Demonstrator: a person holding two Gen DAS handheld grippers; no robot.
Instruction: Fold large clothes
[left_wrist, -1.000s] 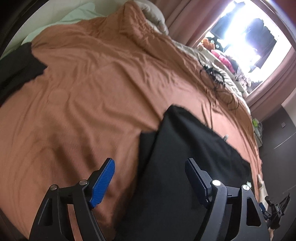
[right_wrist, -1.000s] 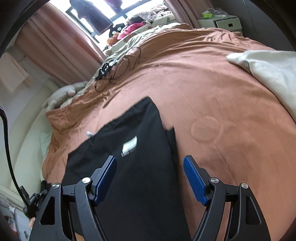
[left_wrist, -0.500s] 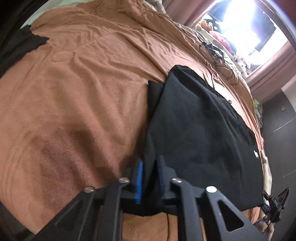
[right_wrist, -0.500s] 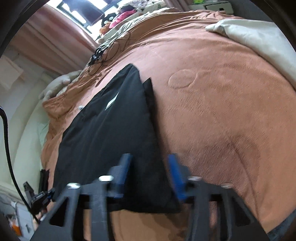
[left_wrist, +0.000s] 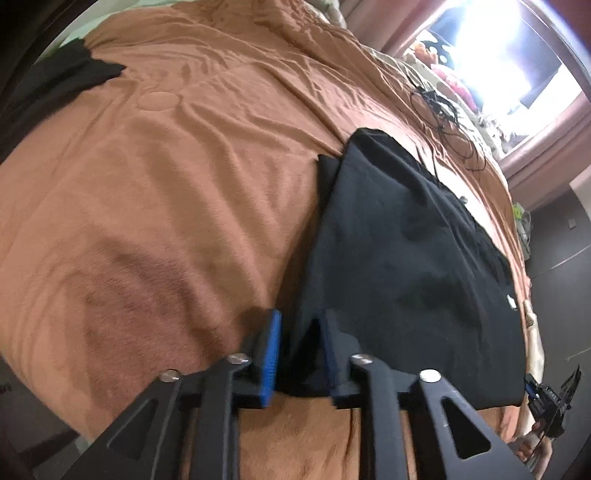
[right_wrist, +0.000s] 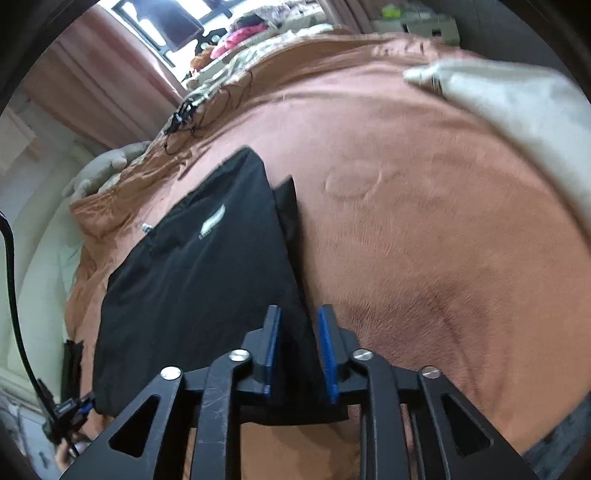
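Garment (left_wrist: 406, 258), black and folded, lies on the brown bed (left_wrist: 166, 221). Left tongs (left_wrist: 299, 328) at 6 o'clock have just been reopening, its near corner between the narrow jaws; grip unclear. Right tongs (right_wrist: 297, 325) likewise straddle the other corner, jaws having just eased apart.

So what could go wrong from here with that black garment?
1. The left gripper and right gripper each have a near corner of the garment between jaws that have just been opening. A corner may slip out and leave the fold lopsided.
2. An under layer sticks out along one side, so the edges may end up uneven.
3. The jaws sit low against the blanket and might pinch it too.
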